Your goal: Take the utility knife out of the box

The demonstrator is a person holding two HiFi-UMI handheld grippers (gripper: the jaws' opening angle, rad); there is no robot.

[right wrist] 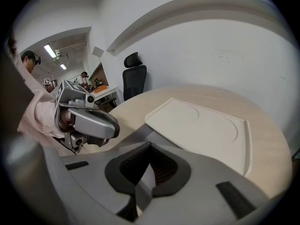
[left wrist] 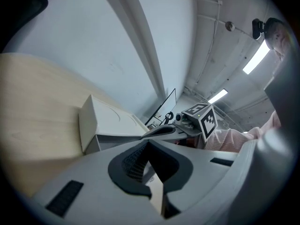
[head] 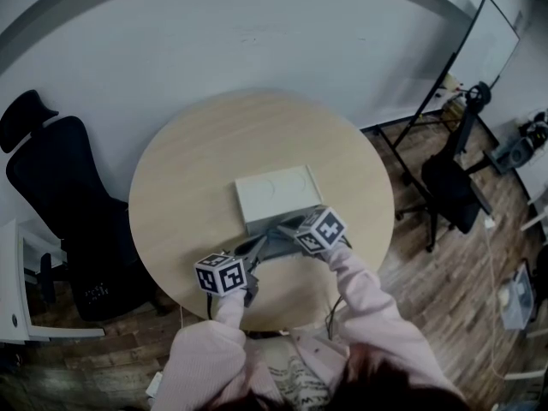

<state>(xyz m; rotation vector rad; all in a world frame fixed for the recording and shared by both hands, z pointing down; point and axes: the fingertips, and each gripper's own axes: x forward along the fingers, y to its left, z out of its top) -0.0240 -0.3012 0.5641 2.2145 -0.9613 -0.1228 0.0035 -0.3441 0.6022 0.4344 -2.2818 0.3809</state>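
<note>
A closed white box [head: 278, 195] lies in the middle of the round wooden table [head: 180, 169]; its lid [right wrist: 206, 130] has a shallow round recess. No utility knife shows in any view. My left gripper [head: 259, 247] hovers just off the box's near left corner, its jaws together and empty, and the box's side wall [left wrist: 89, 121] fills the left gripper view. My right gripper [head: 280, 228] is tilted down at the box's near edge, shut with nothing between its jaws. The two grippers sit close together, each seeing the other: the left gripper [right wrist: 86, 121] and the right gripper [left wrist: 161, 131].
A black office chair [head: 60, 204] stands left of the table, next to a white desk [head: 13, 298]. At the right are a whiteboard easel [head: 484, 45] and another black chair [head: 449, 191]. A pale wall runs behind the table. People stand far off [right wrist: 28, 60].
</note>
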